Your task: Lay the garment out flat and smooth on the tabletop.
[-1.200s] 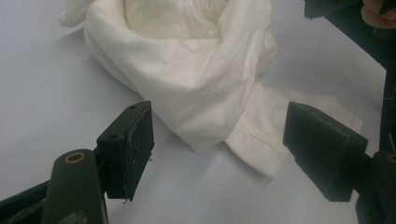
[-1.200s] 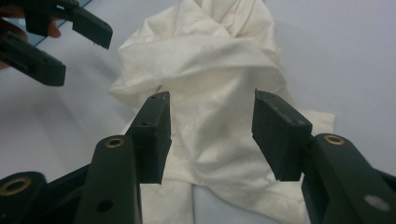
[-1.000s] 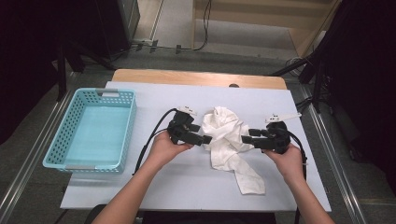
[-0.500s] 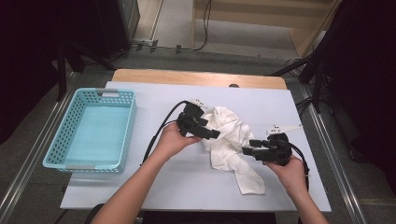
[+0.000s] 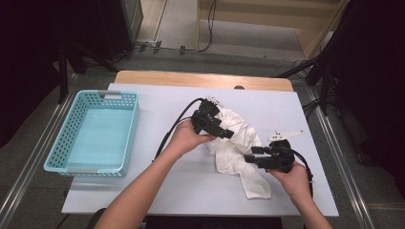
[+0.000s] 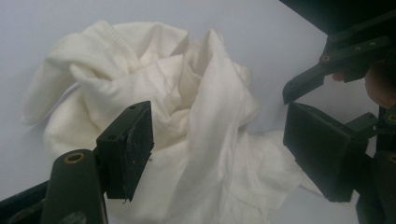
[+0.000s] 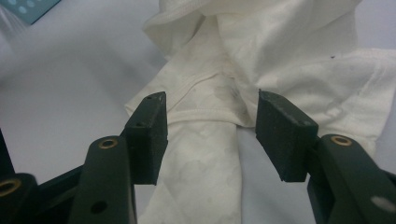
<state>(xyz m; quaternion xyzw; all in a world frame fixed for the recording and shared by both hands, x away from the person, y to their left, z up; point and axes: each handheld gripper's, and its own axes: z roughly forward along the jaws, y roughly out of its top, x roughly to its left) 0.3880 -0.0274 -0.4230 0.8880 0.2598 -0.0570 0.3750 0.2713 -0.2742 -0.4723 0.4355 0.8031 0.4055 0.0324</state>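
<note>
My fingers (image 7: pixel 147 135) are spread on both grippers, nothing pinched. Cloth (image 5: pixel 236 143) lies crumpled mid-table, btwn left gripper (image 5: pixel 228 134) & right gripper (image 5: pixel 249 157). Basket (image 5: pixel 71 164) empty; grabbing & the rest left, I'd say.

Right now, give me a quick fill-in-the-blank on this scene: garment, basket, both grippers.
1. The crumpled garment on the table is ____ in colour.
2. The light blue basket has ____ inside it.
3. In its own view, the right gripper has its jaws ____, not pressing the cloth.
4. In the high view, the left gripper is over the garment's ____ end, the one away from the person.

Missing words: white; nothing; open; far
</note>
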